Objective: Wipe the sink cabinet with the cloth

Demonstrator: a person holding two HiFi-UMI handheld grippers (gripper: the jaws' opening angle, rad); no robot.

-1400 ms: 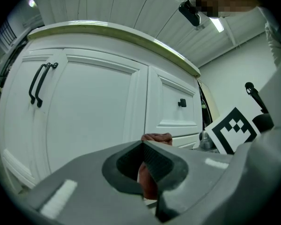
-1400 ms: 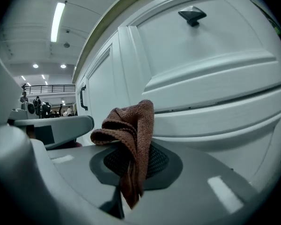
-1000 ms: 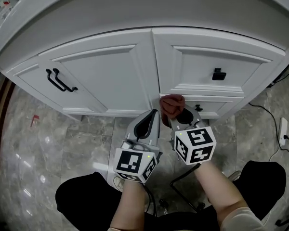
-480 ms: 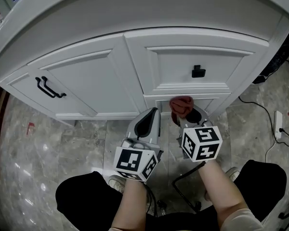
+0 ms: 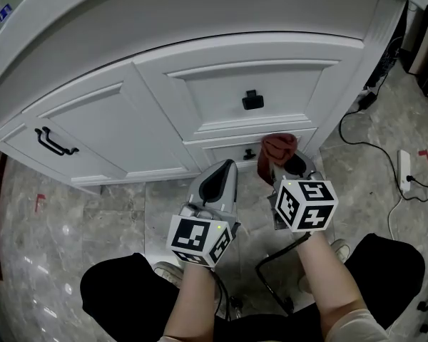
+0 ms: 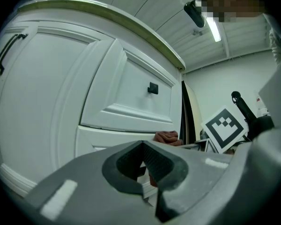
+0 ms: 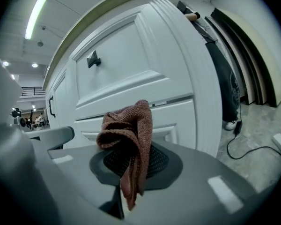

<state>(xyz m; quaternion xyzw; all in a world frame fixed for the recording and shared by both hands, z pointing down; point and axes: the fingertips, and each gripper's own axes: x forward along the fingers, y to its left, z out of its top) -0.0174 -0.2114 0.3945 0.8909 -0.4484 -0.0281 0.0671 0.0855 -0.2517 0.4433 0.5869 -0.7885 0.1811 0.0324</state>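
The white sink cabinet (image 5: 200, 105) fills the upper half of the head view, with its drawer fronts (image 7: 131, 74) close ahead in the right gripper view. My right gripper (image 5: 284, 164) is shut on a reddish-brown cloth (image 5: 278, 147), bunched up (image 7: 129, 130) between the jaws against the lower drawer near the cabinet's right corner. My left gripper (image 5: 220, 180) is shut with nothing in it, just left of the right one and short of the cabinet front (image 6: 126, 97). The cloth (image 6: 166, 137) shows past its jaws.
Black pull handles (image 5: 53, 141) sit on the left door and a black knob (image 5: 252, 100) on the upper drawer. A cable (image 5: 374, 152) and power strip (image 5: 404, 171) lie on the marble floor (image 5: 93, 219) to the right. Dark boards (image 7: 243, 46) lean beside the cabinet.
The right gripper has carried the cloth rightward along the lower drawer toward the cabinet's right corner. The view has shifted right with it. The left gripper has stayed put.
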